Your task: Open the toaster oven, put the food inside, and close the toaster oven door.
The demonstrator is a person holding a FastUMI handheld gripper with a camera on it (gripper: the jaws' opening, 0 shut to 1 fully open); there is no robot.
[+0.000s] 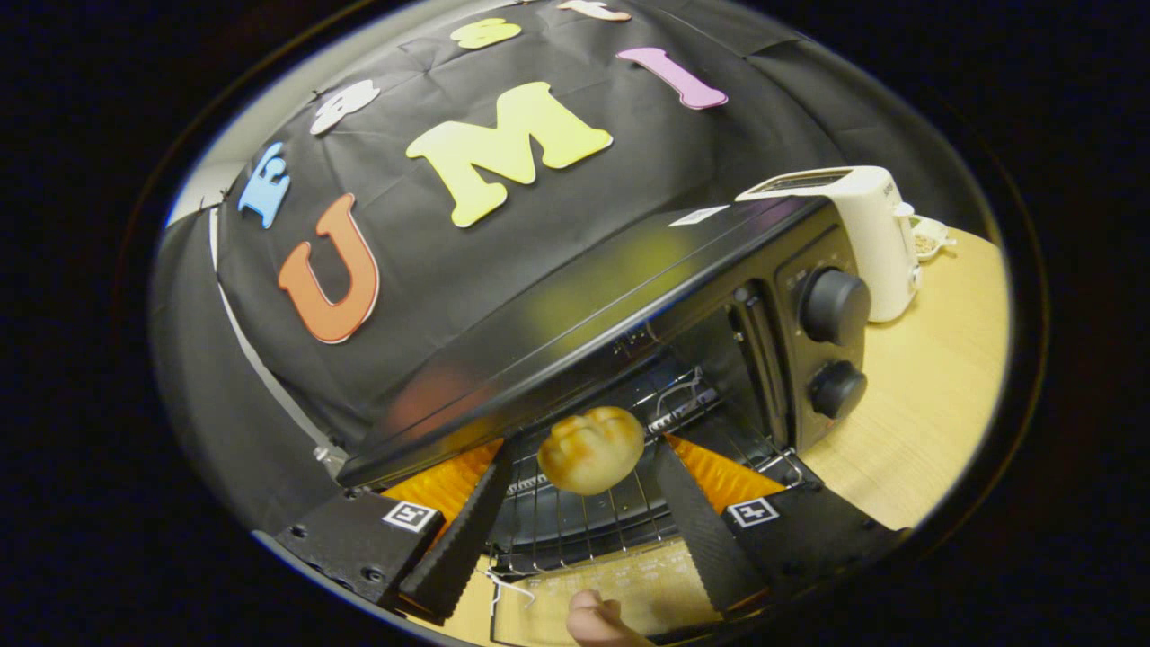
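Lower left of the frame: the left finger (pixel 458 539) angles up toward the oven mouth, booth wall behind it. The toaster oven (pixel 575 314) runs from lower left to right of centre, black, its top tilted across the view, its door (pixel 629 584) dropped open and lying flat at the bottom centre between the fingers, glass face up. Wire rack (pixel 575 521) visible inside the open cavity. Centre, a bit below the middle: the bread roll (pixel 590 449), small, round, browned, sitting at the front of the cavity just above the rack, at the tips of the gripper (pixel 588 481). Fingers are spread with the roll between their ends; whether both actually press on it can't be told from here. Roll looks light and soft, crust a bit glossy, would squash if squeezed hard; best held lightly across its widest part, on the two flanks. It's nearly round, so no strong long axis; slightly wider across than tall, scored top facing out toward the camera. Bottom centre, by the door edge: a person's hand (pixel 597 620) partly showing, touching or very near the door. Right of that the right finger (pixel 701 530). Right side: the oven's two knobs (pixel 834 346) stacked, then a white toaster (pixel 862 234) upper right on the wooden table (pixel 934 404).
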